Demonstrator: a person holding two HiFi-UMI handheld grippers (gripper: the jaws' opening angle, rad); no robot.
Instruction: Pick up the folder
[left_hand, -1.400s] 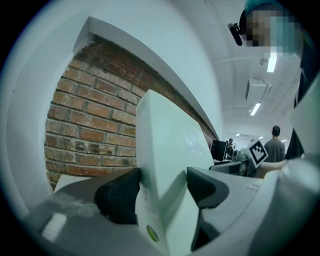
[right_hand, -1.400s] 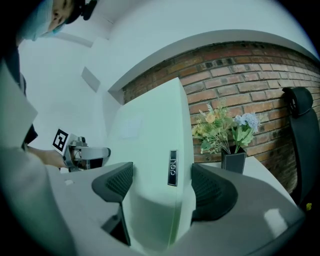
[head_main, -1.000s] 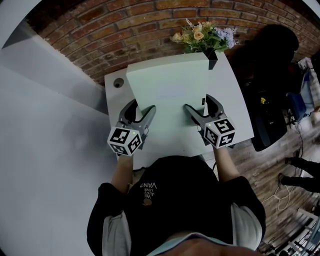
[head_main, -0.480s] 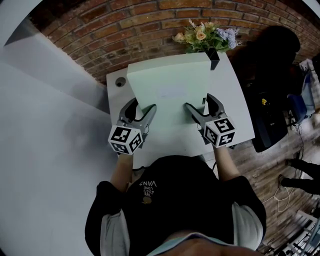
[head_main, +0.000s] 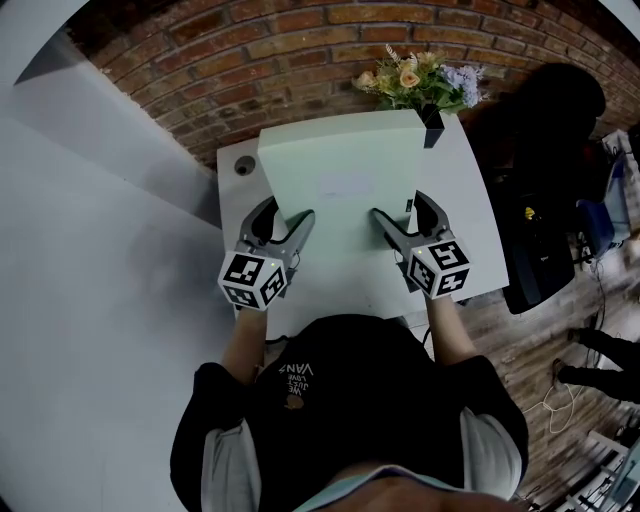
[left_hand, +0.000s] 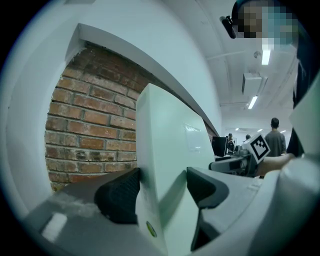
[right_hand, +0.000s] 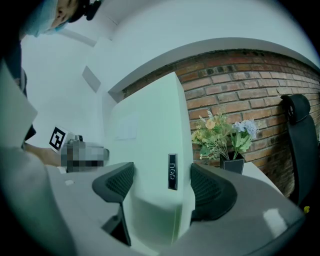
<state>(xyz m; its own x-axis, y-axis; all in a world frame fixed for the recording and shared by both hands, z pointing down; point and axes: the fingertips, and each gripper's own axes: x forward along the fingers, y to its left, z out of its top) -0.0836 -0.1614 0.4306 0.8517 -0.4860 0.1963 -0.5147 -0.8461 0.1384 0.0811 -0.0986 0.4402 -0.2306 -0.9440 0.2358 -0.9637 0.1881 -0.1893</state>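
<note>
A large pale green folder (head_main: 345, 190) is held over the white table (head_main: 470, 200) by both grippers. My left gripper (head_main: 288, 212) is shut on its near left edge. The left gripper view shows the folder (left_hand: 170, 140) standing edge-on between the two dark pads of my left gripper (left_hand: 162, 190). My right gripper (head_main: 400, 205) is shut on the near right side. In the right gripper view, the pads of my right gripper (right_hand: 162, 185) clamp the folder (right_hand: 145, 130) at its spine, beside a black label (right_hand: 172, 171).
A bunch of flowers (head_main: 415, 80) in a black vase (head_main: 432, 125) stands at the table's far right corner, close to the folder's far edge. A brick wall runs behind. A black chair (head_main: 545, 180) is to the right. A round grommet (head_main: 243, 167) marks the table's far left.
The head view has shifted slightly, so the table and folder sit a little further right. Both grippers keep the same hold on the folder.
</note>
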